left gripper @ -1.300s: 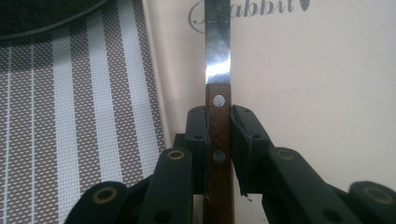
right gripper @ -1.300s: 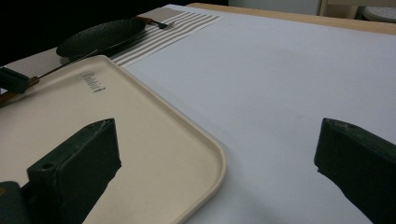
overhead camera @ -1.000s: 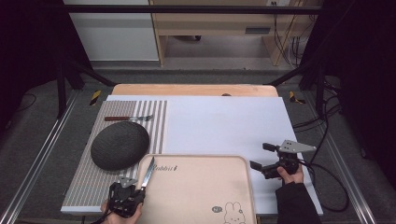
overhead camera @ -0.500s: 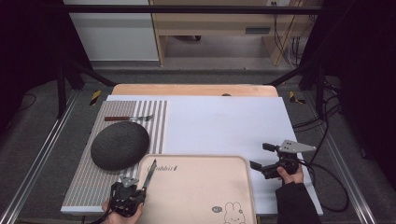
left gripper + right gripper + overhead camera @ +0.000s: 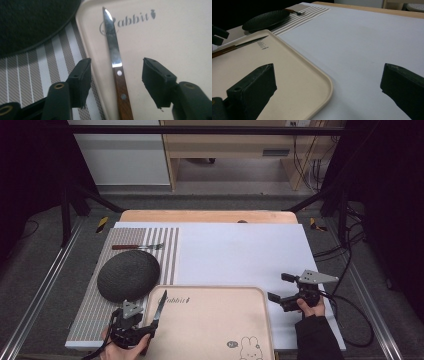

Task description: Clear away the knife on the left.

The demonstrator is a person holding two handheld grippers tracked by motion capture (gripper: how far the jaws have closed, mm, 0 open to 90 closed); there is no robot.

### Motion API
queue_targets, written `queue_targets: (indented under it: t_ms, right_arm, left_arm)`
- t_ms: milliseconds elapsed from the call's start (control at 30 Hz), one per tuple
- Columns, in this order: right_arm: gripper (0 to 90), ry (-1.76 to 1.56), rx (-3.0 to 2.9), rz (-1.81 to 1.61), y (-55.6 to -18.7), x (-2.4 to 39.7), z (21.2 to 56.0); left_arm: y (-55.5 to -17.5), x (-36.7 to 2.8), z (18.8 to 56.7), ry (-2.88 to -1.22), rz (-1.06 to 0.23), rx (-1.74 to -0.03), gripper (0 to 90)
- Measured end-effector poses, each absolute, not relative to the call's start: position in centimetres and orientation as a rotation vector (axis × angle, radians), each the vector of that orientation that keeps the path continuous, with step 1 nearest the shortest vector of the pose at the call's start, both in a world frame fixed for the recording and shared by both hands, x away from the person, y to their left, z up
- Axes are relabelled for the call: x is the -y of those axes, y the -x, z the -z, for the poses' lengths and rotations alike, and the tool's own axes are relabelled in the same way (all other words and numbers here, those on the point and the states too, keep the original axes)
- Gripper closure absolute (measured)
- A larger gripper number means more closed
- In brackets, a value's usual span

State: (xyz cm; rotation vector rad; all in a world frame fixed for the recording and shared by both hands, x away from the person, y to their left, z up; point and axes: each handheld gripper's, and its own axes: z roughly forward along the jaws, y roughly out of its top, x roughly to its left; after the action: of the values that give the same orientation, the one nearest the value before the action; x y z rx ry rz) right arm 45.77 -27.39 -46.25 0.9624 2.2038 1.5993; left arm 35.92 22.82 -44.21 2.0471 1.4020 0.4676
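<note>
Left gripper view shows the left hand-held gripper (image 5: 116, 82), jaws just opened, clear of the wooden-handled steel table knife (image 5: 115, 62) lying on the beige plastic tray (image 5: 175, 42). Likely light, stiff, slick-bladed: grip the handle. The right hand-held gripper (image 5: 328, 87) stands apart, empty.

High view is looking forward and down from above the near table edge; both gripper views are sitting close, sharing the beige rectangular plastic tray (image 5: 210, 320) (image 5: 175, 37) (image 5: 287, 75).

The left gripper (image 5: 116, 82) has just opened its fingers off the knife (image 5: 117, 75).
</note>
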Motion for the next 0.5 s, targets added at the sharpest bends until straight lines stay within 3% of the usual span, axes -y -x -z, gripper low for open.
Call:
queue_targets:
  t_ms: [500]
  right_arm:
    - [0.4, -0.966, -2.2, -1.603, -45.8, 27.4, 46.2]
  left_arm:
    - [-38.6, -24.3, 42.5, -2.01, -0.428, -1.192, 1.7]
